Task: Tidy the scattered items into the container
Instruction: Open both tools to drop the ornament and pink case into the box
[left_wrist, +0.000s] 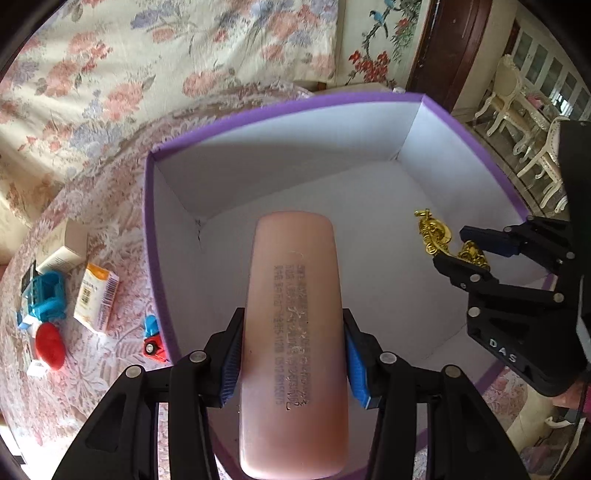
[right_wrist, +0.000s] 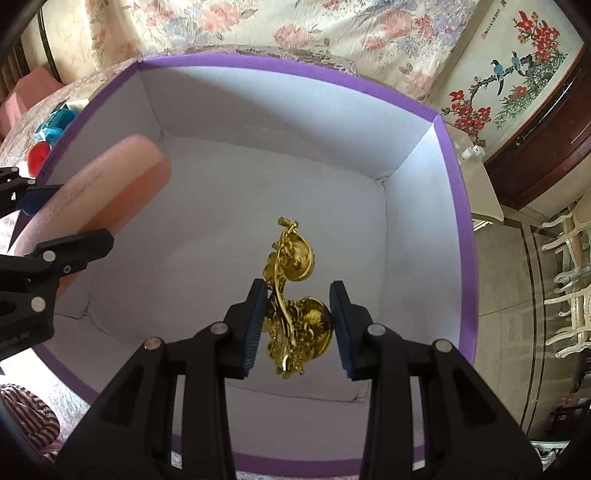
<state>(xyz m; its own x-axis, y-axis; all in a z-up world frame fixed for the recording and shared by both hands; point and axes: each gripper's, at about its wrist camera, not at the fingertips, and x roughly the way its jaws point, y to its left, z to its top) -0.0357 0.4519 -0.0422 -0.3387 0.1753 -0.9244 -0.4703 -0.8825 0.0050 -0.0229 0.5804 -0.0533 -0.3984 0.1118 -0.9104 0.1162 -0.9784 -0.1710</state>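
A purple box (left_wrist: 184, 144) with a white inside stands on the floral cloth; its rim (right_wrist: 458, 206) also shows in the right wrist view. My left gripper (left_wrist: 293, 350) is shut on a long pink case (left_wrist: 293, 332) with printed lettering, held over the box's inside. The same pink case (right_wrist: 110, 188) shows at the left of the right wrist view. My right gripper (right_wrist: 299, 325) is shut on a gold ornament (right_wrist: 295, 295), hanging above the box floor. From the left wrist, the right gripper (left_wrist: 461, 247) and gold ornament (left_wrist: 436, 236) appear at the right.
Left of the box on the cloth lie a blue toy (left_wrist: 46, 295), a red oval thing (left_wrist: 50, 345), a yellow-and-white carton (left_wrist: 96, 295), a white carton (left_wrist: 61, 254) and a small red-and-blue toy (left_wrist: 153, 339). White chairs (left_wrist: 517, 110) stand beyond the table edge.
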